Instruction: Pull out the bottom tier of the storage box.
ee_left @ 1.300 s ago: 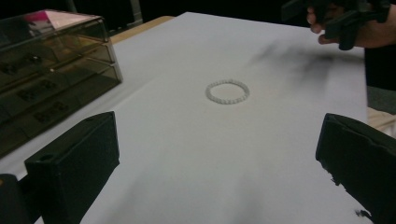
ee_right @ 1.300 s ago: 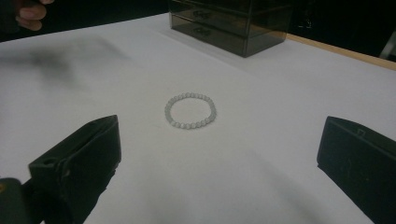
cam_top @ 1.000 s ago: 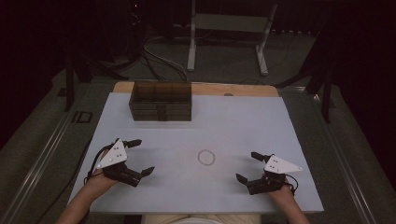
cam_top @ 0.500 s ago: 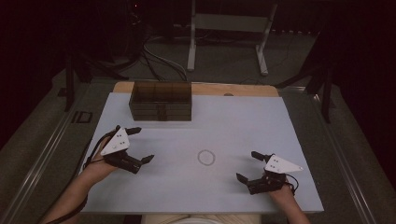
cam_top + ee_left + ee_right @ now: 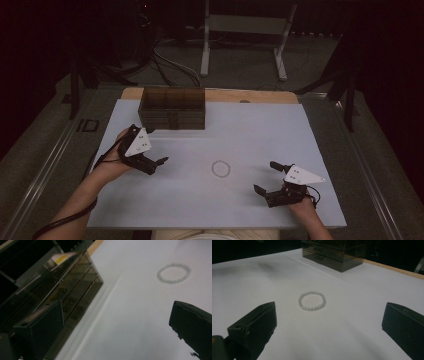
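**Bracelet sits untouched mid-table**

The bracelet (image 5: 220,168) is seen lying flat between the two grippers. The left gripper (image 5: 150,148), jaws spread, is tilted beside the drawer box (image 5: 173,108); drawer contents can't be made out. The right gripper (image 5: 267,178) is held wide apart too.

Bracelet (image 5: 220,168) mid-table, drawer box (image 5: 173,108) behind, left tool (image 5: 148,148) beside box

Place: a dim lab or recording studio is suggested.
Evidence: a white-covered table (image 5: 300,130) is surrounded by dark curtains, floor cables (image 5: 170,60) and a metal stand (image 5: 245,45).
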`<state>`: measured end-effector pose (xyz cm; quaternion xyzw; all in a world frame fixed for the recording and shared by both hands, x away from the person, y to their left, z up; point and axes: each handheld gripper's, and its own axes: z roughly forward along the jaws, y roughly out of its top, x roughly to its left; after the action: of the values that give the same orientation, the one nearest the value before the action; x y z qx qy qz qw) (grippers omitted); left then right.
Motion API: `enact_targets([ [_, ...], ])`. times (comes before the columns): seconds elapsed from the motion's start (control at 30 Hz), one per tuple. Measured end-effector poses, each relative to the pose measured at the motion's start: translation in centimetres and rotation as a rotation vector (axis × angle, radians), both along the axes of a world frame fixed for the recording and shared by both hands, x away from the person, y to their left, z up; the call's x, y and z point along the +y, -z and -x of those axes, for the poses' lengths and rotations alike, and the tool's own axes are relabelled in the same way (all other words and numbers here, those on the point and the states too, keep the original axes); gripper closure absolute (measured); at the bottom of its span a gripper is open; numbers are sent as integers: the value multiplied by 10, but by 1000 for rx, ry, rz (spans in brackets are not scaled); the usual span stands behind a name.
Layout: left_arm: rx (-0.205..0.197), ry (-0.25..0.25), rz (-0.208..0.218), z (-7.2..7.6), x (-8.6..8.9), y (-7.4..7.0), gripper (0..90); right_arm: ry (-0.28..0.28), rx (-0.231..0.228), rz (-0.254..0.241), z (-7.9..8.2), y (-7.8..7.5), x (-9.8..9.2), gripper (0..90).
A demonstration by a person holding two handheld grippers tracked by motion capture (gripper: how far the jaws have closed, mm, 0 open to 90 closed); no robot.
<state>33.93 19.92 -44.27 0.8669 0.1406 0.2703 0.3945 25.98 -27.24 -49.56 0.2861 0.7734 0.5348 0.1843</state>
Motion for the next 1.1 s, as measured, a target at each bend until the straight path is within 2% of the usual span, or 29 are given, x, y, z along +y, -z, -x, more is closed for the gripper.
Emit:
enact_targets([
  [0.03, 0, 0, 0, 0, 0, 0, 9, 1, -1, 1, 0, 0, 0, 0],
  [0.1, -10, -3, -54, -6, -2, 4, 9, 1, -1, -2, 0, 0, -1, 0],
  [0.2, -19, -20, -79, -11, -4, 5, 9, 4, -3, -7, 0, -1, -1, 0],
  [0.23, -30, -25, -106, -12, -6, 6, 9, 5, -5, -8, 0, -1, -1, 0],
  [0.3, -34, -26, -125, -14, -8, 7, 9, 8, -7, -12, 0, -1, -2, 0],
  [0.4, -55, -20, -179, -16, -13, 9, 9, 9, -6, -15, 0, -2, -2, 0],
  [0.47, -55, -20, -179, -16, -13, 9, 9, 7, -6, -17, 0, -2, -2, 0],
  [0.5, -90, -24, -259, -19, -18, 13, 9, 9, -7, -15, 0, -2, -2, 0],
  [0.57, -90, -28, -278, -21, -20, 14, 9, 9, -5, -15, 0, -2, -2, 0],
  [0.63, -90, -28, -278, -21, -20, 14, 9, 9, -6, -14, 0, -2, -2, 0],
  [0.67, -101, -34, -314, -24, -25, 16, 9, 11, -7, -15, 0, -2, -2, 0],
  [0.73, -122, -37, -344, -26, -28, 17, 9, 9, -10, -9, 0, -2, -1, 0],
  [0.83, -127, -35, -366, -27, -32, 18, 9, 6, -8, -10, 0, -2, -1, 0],
  [0.93, -142, -34, -419, -31, -38, 21, 9, 2, -6, -11, 0, -2, -1, 0],
  [1.1, -153, -54, -479, -35, -46, 26, 9, -1, -1, -12, 0, -2, -1, 0],
])
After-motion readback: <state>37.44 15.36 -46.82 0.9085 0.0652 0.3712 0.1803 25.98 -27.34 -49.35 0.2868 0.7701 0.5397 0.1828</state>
